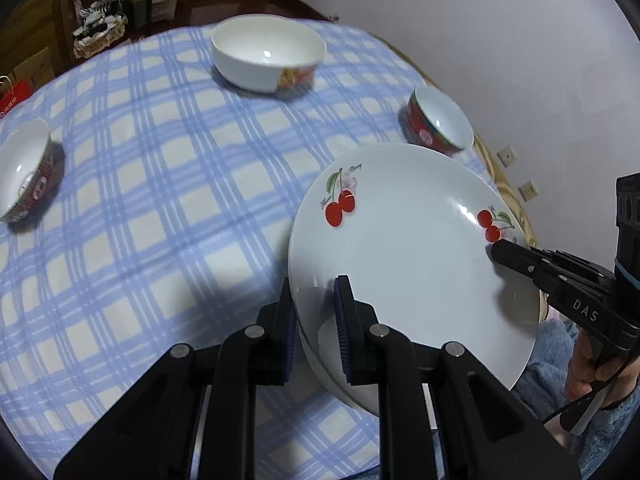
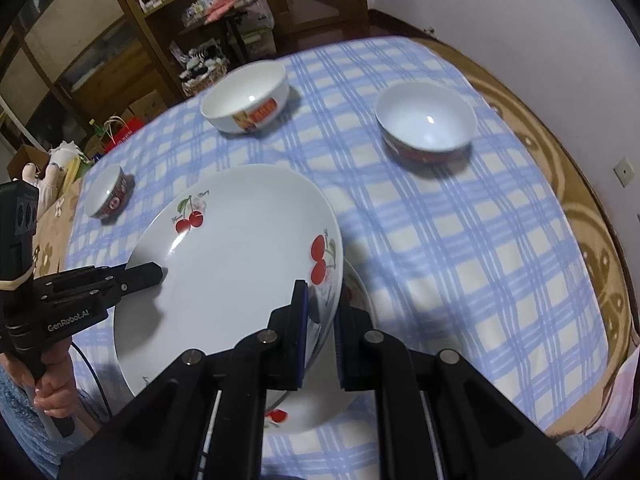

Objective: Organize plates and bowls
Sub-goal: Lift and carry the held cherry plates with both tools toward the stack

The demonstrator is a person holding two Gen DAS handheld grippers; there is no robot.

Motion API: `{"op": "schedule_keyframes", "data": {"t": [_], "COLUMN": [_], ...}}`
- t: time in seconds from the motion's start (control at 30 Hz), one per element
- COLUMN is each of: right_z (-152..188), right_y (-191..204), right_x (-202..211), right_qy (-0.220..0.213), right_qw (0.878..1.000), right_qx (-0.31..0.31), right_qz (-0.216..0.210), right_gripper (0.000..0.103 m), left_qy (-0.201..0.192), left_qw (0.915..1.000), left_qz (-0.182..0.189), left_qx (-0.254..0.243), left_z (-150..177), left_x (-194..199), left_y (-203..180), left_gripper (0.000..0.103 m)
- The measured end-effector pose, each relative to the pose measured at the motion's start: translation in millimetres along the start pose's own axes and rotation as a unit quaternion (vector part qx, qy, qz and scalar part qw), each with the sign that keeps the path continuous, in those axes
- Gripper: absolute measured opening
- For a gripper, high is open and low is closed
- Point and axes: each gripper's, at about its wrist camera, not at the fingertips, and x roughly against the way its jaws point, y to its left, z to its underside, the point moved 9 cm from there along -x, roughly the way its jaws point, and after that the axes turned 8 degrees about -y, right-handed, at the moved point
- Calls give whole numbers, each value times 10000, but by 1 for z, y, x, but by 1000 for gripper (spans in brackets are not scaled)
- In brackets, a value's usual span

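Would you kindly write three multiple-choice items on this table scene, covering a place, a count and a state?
1. Where is the cherry plate?
A. Flat in the middle of the tablecloth
B. Between the two grippers, held by opposite rims
C. Inside the large bowl

2. How many bowls stand on the checked tablecloth?
A. Three
B. One
C. Five

3. How is the left gripper?
A. Wide open over a bowl
B. Lying on the cloth
C. Shut on the plate's rim

Answers: 1 B, the right gripper clamps the far rim; 2 A, one large, two small red-banded; 3 C, its pads pinch the rim.

Glossy ceramic plate (image 1: pixel 412 248); soft matt checked tablecloth (image 1: pixel 160 200).
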Motion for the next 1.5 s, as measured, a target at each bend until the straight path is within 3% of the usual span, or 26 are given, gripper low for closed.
{"op": "schedule_keyframes", "data": {"t": [0.23, 0.47, 0.6, 0.87, 1.13, 1.5], "right_z": [23, 34, 39, 40, 41, 43], "right_y": [-5, -19, -25, -26, -26, -26], "right_x": [-16, -27, -34, -36, -40, -43], "right_qy": [331, 558, 723, 712, 766, 815], "right_qw": [9994, 9978, 9969, 9948, 9949, 9951], "right_qx": [20, 204, 152, 474, 425, 346], "right_qz": [-53, 306, 266, 555, 504, 447], "right_gripper": [12, 12, 13, 10, 10, 11], "left_qy": [273, 423, 422, 371, 414, 362], "left_qw": [9994, 9975, 9982, 9964, 9972, 9940], "left_qz": [-191, -430, -346, -571, -481, -641], "left_qx": [-27, -361, -258, -506, -389, -805], "left_z": [19, 33, 32, 31, 33, 33], "left_x": [-20, -36, -35, -34, -33, -26], "left_y": [3, 0, 1, -1, 2, -5], "left_gripper": [18, 16, 15, 16, 17, 17]}}
